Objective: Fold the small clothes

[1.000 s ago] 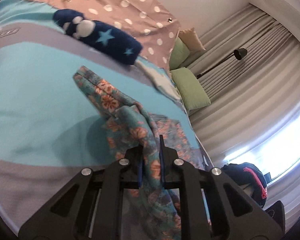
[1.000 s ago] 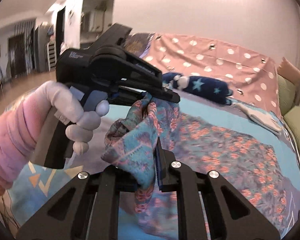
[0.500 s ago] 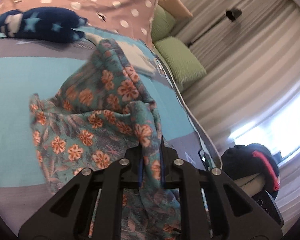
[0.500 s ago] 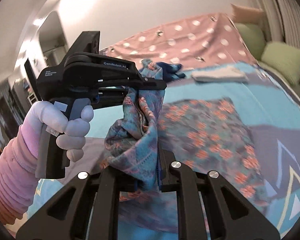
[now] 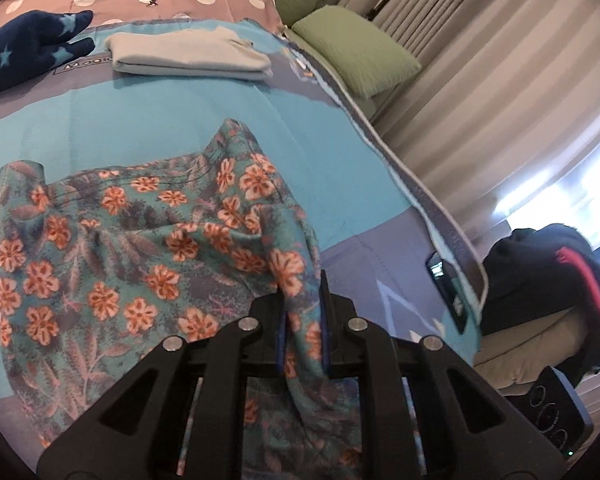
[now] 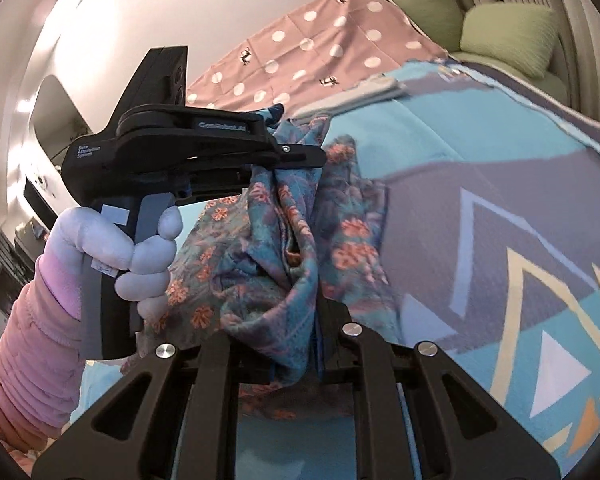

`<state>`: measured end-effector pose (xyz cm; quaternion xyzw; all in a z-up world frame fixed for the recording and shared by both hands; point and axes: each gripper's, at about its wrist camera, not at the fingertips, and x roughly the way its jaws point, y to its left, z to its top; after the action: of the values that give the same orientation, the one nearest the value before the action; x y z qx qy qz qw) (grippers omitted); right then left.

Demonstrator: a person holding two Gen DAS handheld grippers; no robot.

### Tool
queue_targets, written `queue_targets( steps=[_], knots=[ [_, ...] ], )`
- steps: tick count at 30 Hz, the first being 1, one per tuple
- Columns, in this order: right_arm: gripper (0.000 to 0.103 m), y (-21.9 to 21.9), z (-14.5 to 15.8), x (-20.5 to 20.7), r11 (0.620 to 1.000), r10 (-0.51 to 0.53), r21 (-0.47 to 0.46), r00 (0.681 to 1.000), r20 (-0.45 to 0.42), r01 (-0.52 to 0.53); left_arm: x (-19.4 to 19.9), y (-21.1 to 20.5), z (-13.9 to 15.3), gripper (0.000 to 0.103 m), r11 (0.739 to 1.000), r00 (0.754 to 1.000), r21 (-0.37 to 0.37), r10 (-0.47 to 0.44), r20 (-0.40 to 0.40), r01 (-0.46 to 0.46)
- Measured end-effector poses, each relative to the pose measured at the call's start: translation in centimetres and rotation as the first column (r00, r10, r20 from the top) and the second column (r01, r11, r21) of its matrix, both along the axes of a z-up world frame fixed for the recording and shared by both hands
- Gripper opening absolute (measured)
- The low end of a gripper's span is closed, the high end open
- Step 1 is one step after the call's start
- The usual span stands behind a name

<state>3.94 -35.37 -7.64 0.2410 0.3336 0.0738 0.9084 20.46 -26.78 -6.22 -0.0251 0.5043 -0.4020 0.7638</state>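
A teal garment with orange flowers point(image 5: 112, 248) lies partly spread on the blue and grey bedspread point(image 5: 180, 120). My left gripper point(image 5: 303, 320) is shut on a bunched edge of it, held above the bed. My right gripper point(image 6: 296, 344) is shut on another bunched part of the same garment point(image 6: 292, 216). In the right wrist view the left gripper point(image 6: 300, 152) shows close ahead, held by a gloved hand point(image 6: 116, 248), with cloth hanging from its tip.
A folded pale garment point(image 5: 188, 56) and a dark blue star-patterned item point(image 5: 28, 52) lie at the far side of the bed. Green pillows point(image 5: 356, 52) and curtains stand to the right. A phone point(image 5: 446, 288) lies at the bed's edge beside a dark bag point(image 5: 548, 280).
Both grippers have swung to the right with the garment. The cloth has spread wider over the bed, and the folded pale garment has come into the left wrist view.
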Motion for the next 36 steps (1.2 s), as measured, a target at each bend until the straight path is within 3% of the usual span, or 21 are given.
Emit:
queue_targets(
  steps=[2,5,11,15,20,23,28,31,33,36],
  knots=[
    [0.014,-0.3,-0.3,-0.2,1.000,-0.002,0.017,1.000,-0.004,0.002,-0.2,-0.8,-0.3,0.013,1.000,1.000,0.025,0.000,0.017,-0.001],
    [0.015,-1.0,-0.7,0.3,0.999,0.002,0.046,1.000,-0.022,-0.001,-0.4,-1.5,-0.2,0.024,1.000,0.999,0.024,0.001,0.037,-0.002],
    [0.016,-2.8,-1.6,0.0,0.992,0.004,0.128,0.998,-0.060,0.004,-2.7,-0.1,3.2,0.042,0.999,0.987,-0.018,-0.026,0.160,0.029],
    [0.019,-3.6,-1.9,-1.3,0.992,-0.021,0.121,0.997,-0.076,0.030,-5.5,4.1,4.7,0.050,1.000,0.968,-0.001,-0.020,0.248,0.021],
    [0.029,-5.4,-1.9,-2.9,0.990,-0.078,0.112,0.992,-0.098,0.089,-9.0,10.8,3.2,0.056,0.995,0.951,0.069,0.041,0.306,-0.065],
    [0.029,-6.2,-1.4,-3.8,0.987,-0.104,0.115,0.991,-0.088,0.114,-10.4,13.7,1.4,0.059,0.988,0.955,0.105,0.077,0.285,-0.111],
    [0.032,-5.5,-0.5,-3.7,0.989,-0.068,0.128,0.995,-0.069,0.077,-12.2,16.9,-1.5,0.065,0.989,0.976,0.071,0.113,0.185,-0.128],
    [0.032,-4.7,-1.9,-2.3,0.994,-0.081,0.055,0.980,-0.181,0.092,-13.9,16.3,-3.3,0.067,0.983,0.968,0.154,0.054,0.246,-0.095],
    [0.032,-5.1,-2.4,-2.7,0.990,-0.089,0.090,0.980,-0.178,0.106,-14.5,16.5,-3.3,0.067,0.985,0.962,0.152,0.044,0.270,-0.087],
    [0.037,-5.5,-1.6,-2.9,0.990,-0.096,0.080,0.979,-0.180,0.112,-14.0,17.2,-2.9,0.067,0.990,0.972,0.113,0.057,0.227,-0.084]
  ],
)
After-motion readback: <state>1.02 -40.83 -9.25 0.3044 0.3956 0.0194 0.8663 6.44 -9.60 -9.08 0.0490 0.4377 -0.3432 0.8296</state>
